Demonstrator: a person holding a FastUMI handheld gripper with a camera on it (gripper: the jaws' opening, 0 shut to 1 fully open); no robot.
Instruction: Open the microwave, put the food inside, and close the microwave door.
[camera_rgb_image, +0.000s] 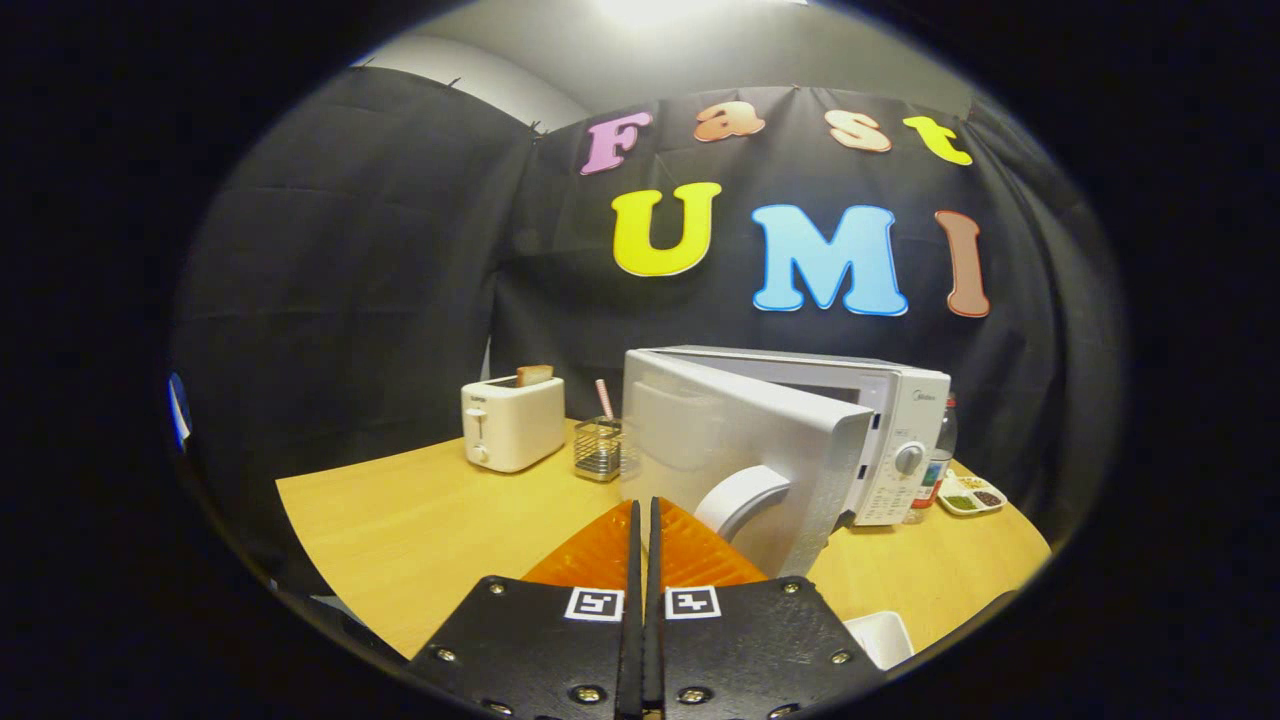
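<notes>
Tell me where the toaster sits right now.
The toaster stands on the wooden table, beyond the shut gripper, left of the wire basket and microwave.

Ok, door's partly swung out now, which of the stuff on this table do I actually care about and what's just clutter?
Job:
- microwave
- its door, part open, with the white handle just ahead of the fingers
- gripper, fingers closed together on nothing

Clutter:
- toaster with toast
- wire holder
- bottle behind the microwave
- small divided dish
- white tray beside the gripper; contents hidden

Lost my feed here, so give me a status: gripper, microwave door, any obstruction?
Gripper shut, holding nothing, tips just short of the microwave door. Door part open, swung toward the fingers. Handle just right of the tips.
</notes>
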